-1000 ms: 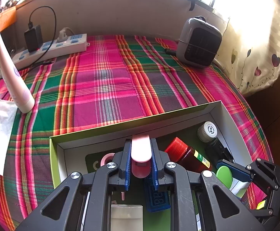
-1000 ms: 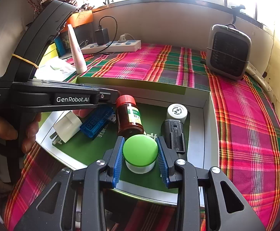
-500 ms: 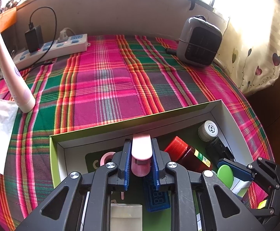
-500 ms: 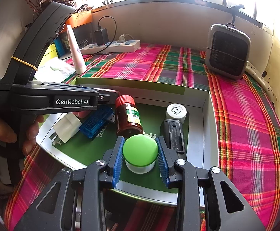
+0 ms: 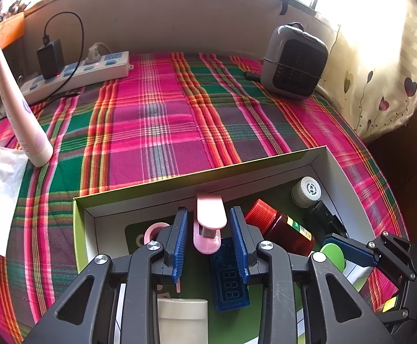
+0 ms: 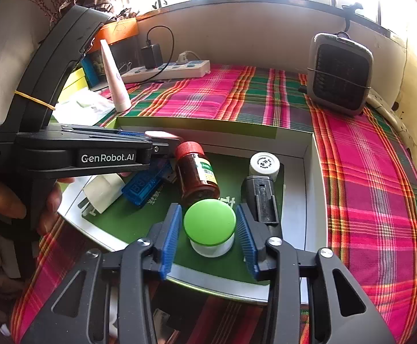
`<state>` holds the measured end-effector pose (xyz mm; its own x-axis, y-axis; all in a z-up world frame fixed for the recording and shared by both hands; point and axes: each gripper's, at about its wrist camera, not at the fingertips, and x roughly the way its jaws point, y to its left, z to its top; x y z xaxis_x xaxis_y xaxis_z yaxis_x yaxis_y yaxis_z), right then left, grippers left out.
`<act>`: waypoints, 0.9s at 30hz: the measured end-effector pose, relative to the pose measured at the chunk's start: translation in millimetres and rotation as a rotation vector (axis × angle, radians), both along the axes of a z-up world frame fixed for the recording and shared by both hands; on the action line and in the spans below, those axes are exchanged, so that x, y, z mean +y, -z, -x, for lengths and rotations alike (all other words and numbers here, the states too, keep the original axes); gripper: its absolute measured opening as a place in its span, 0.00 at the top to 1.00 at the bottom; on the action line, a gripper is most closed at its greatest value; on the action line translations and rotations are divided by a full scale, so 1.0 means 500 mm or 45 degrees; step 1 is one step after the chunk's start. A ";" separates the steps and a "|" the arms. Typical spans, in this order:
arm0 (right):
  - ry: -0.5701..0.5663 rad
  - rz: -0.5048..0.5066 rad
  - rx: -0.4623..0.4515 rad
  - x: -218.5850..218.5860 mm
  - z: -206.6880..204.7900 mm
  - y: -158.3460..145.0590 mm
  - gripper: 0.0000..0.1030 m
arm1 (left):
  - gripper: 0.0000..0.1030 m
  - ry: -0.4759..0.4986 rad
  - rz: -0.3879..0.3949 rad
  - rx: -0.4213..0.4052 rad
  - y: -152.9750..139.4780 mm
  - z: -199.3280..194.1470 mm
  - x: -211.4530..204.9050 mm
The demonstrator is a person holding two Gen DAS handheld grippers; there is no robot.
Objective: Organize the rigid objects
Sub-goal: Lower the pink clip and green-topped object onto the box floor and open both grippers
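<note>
Left gripper: jaws open, each pad clear of the pink clip that stands between them over the box; nothing is clamped.
Right gripper: jaws spread to either side of the green-lidded jar with a narrow gap on both sides; no hold.
Box: a shallow cardboard tray with a green floor, sitting on the plaid-covered tabletop.
Already in the box: red-capped bottle, white-capped bottle, black device, blue USB meter, white plug adapter, plus the jar and clip.
Left outside: a pink tube standing on the cloth near the left edge, well apart from the box.
Not part of the sort, by my reading: power strip and small heater at the back.
Progress: nearly finished, I judge; both items look just set down, and the tube may be the only piece left.
</note>
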<state>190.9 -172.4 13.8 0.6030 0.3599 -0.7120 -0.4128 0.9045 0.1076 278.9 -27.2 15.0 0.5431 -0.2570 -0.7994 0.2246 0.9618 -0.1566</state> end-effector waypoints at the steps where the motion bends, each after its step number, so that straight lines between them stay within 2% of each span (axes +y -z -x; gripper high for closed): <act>1: 0.000 0.001 -0.001 0.001 0.000 0.000 0.58 | 0.72 -0.002 -0.001 0.000 0.000 0.001 0.001; 6: 0.004 -0.004 -0.006 -0.001 0.003 0.000 0.57 | 0.72 0.000 -0.012 -0.009 -0.004 0.009 0.000; 10: 0.004 -0.009 -0.013 -0.003 0.008 -0.003 0.52 | 0.71 -0.001 -0.001 -0.011 -0.008 0.015 0.001; 15: 0.005 -0.013 -0.028 -0.004 0.016 -0.010 0.52 | 0.71 -0.004 0.001 -0.019 -0.014 0.026 0.002; 19: 0.018 -0.014 -0.041 -0.007 0.023 -0.015 0.51 | 0.63 -0.005 -0.005 -0.034 -0.019 0.039 0.003; 27: 0.042 -0.025 -0.059 -0.015 0.039 -0.023 0.51 | 0.63 -0.009 -0.013 -0.072 -0.037 0.078 0.004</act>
<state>171.5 -180.1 25.4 0.6472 0.3529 -0.6757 -0.3874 0.9156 0.1072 239.8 -25.4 33.7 0.5889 -0.2454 -0.7701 0.2263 0.9647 -0.1344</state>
